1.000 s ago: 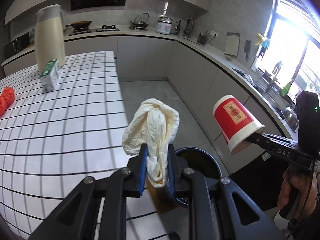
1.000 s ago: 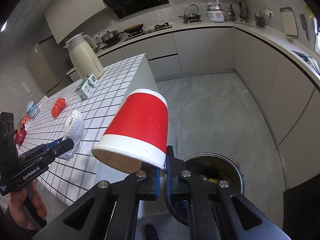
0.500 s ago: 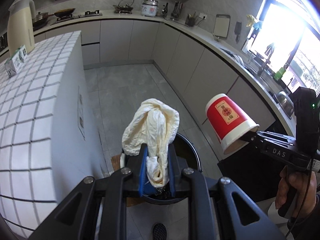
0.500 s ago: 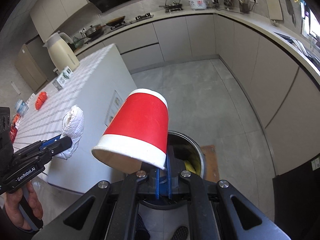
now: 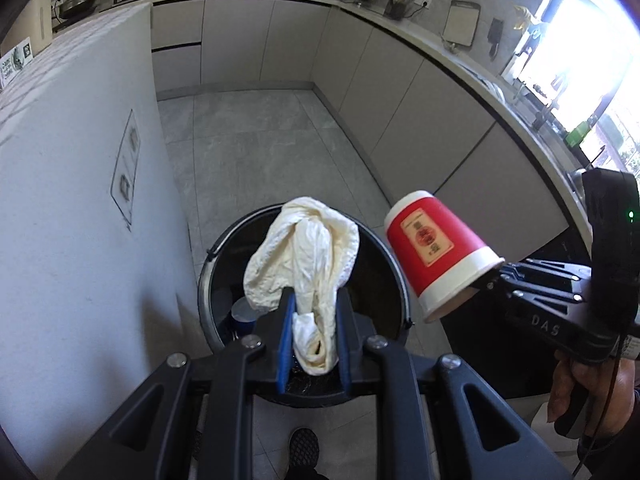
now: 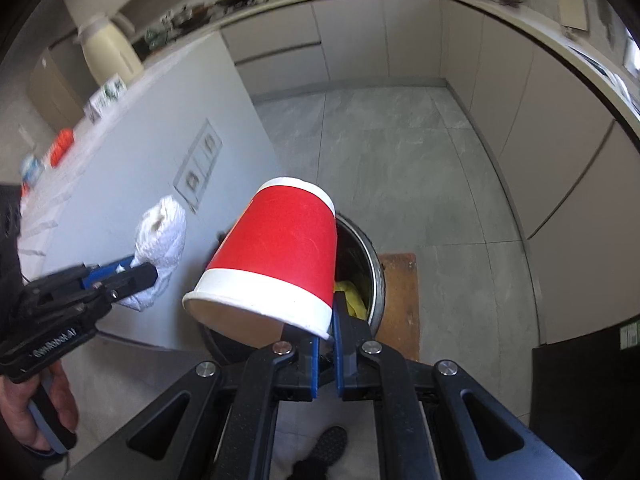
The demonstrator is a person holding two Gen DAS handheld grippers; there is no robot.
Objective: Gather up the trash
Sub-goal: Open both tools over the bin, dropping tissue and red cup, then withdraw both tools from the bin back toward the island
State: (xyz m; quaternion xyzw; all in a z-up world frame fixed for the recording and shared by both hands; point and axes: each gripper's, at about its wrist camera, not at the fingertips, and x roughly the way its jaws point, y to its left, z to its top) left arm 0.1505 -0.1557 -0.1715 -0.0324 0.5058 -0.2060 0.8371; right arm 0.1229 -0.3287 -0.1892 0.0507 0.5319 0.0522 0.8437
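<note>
My left gripper (image 5: 312, 320) is shut on a crumpled cream paper towel (image 5: 304, 256), held right above the open mouth of a round black trash bin (image 5: 218, 248) on the floor. My right gripper (image 6: 326, 328) is shut on the rim of a red paper cup (image 6: 280, 256), tipped bottom-up over the same trash bin (image 6: 370, 260). In the left wrist view the red cup (image 5: 434, 252) hangs at the bin's right edge. In the right wrist view the paper towel (image 6: 160, 240) shows to the left of the cup. Yellow and blue rubbish lies inside the bin.
The white side wall of the kitchen island (image 5: 80, 200) stands close on the left of the bin. Grey floor tiles (image 5: 260, 140) stretch ahead toward beige cabinets (image 5: 420, 120). A brown mat (image 6: 400, 300) lies right of the bin. A person's hands hold both gripper handles.
Both grippers have come down off the tiled island top to just above the trash bin, each keeping its hold. The bin now fills the lower centre of both views.
</note>
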